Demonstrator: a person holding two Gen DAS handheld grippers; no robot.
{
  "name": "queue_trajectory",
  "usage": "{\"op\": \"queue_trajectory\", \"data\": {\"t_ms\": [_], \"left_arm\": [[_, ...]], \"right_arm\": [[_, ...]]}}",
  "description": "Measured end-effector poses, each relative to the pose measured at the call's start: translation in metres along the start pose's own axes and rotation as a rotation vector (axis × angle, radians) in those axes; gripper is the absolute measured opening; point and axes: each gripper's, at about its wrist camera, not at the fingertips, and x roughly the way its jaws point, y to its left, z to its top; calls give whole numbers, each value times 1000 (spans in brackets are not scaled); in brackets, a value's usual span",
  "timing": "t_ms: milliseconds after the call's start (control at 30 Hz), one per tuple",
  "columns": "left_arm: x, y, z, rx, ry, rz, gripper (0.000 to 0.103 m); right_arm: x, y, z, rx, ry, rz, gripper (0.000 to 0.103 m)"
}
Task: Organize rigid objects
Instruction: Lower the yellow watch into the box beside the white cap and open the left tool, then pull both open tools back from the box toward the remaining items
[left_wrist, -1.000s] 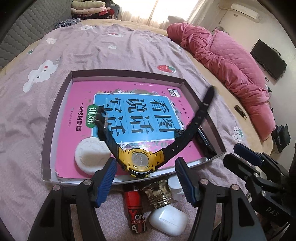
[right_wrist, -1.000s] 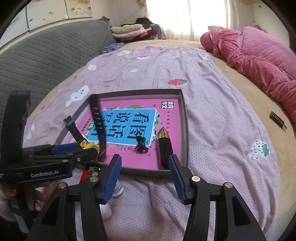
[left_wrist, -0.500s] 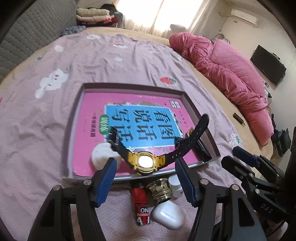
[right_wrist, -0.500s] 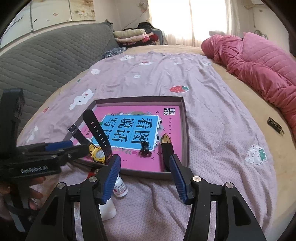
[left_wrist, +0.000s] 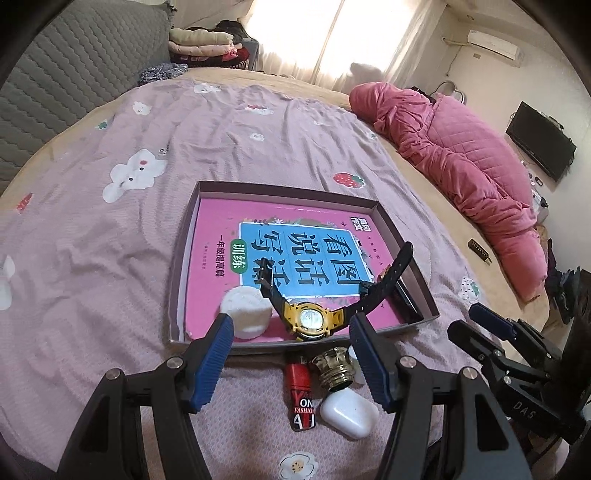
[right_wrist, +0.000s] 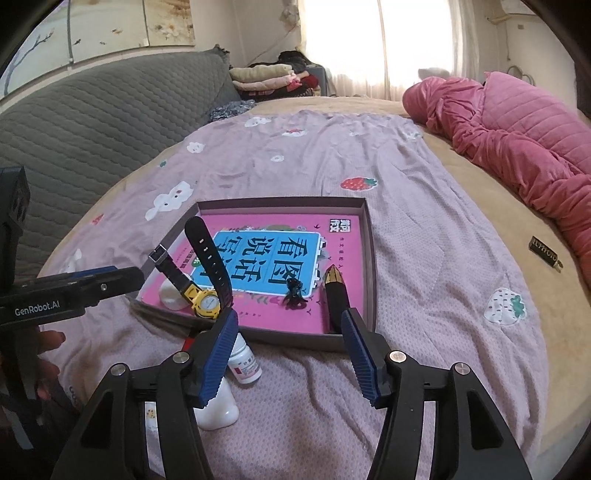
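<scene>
Shallow tray (left_wrist: 417, 291) on the bed (left_wrist: 129, 251), pink book as its floor; already inside: yellow watch (left_wrist: 309, 319), white round puck (left_wrist: 246, 308), dark pen (right_wrist: 335, 295), small black clip (right_wrist: 294, 293). Judged mid-sort, between picks. Still outside, just before the near rim: red lighter (left_wrist: 301, 391), white earbud case (left_wrist: 349, 411), brass cap (left_wrist: 334, 369), pill bottle (right_wrist: 244, 363). Left gripper (left_wrist: 290, 363) wide open, holding nothing. Right gripper (right_wrist: 290, 356) just been opening, nothing between its jaws. Next, probably: lowering over one loose piece and closing.
</scene>
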Motion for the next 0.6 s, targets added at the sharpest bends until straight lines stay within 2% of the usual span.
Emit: {"op": "queue_trajectory", "data": {"t_ms": [600], "left_arm": [[-6, -1, -20, 24, 37, 19, 65]], "right_arm": [[-10, 15, -6, -35, 1, 11, 61]]}}
